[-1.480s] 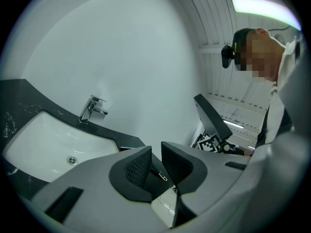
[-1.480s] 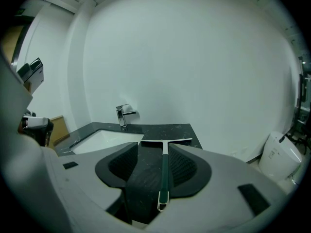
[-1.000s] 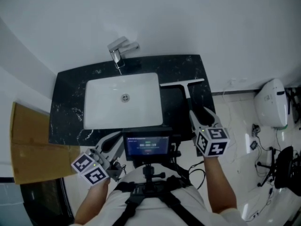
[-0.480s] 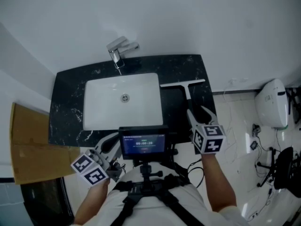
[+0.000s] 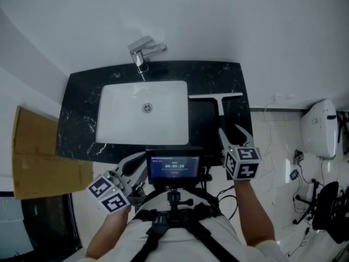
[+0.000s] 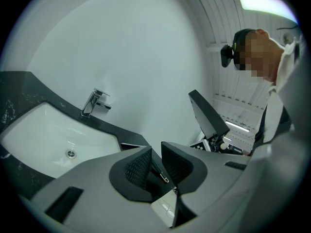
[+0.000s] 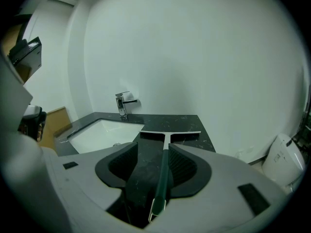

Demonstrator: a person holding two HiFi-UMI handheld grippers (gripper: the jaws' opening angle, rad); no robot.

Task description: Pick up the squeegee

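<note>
Currently the squeegee (image 5: 220, 107) is lying flat on the counter (image 5: 82, 102) near its right edge, beside the sink (image 5: 120, 119). Its handle is sitting between the wide-open fingers of the right gripper (image 5: 233, 135). The left gripper (image 5: 131, 167) is hovering off the front edge, fingers slightly apart and empty.

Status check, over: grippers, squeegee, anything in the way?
Right hand-held gripper open, jaws straddling squeegee handle. Left hand-held gripper open, empty. Squeegee flat on counter beside sink. Nothing blocking.

At seven o'clock is the left gripper (image 5: 135, 162), at four o'clock the right gripper (image 5: 235, 132). Both have pale grey shells, black ribbed pads (image 7: 183, 166) and a white cube (image 5: 242, 162) with black squares. The person wears a white shirt (image 5: 131, 239) and black chest straps (image 5: 163, 216) bearing a small lit screen (image 5: 174, 168).
</note>
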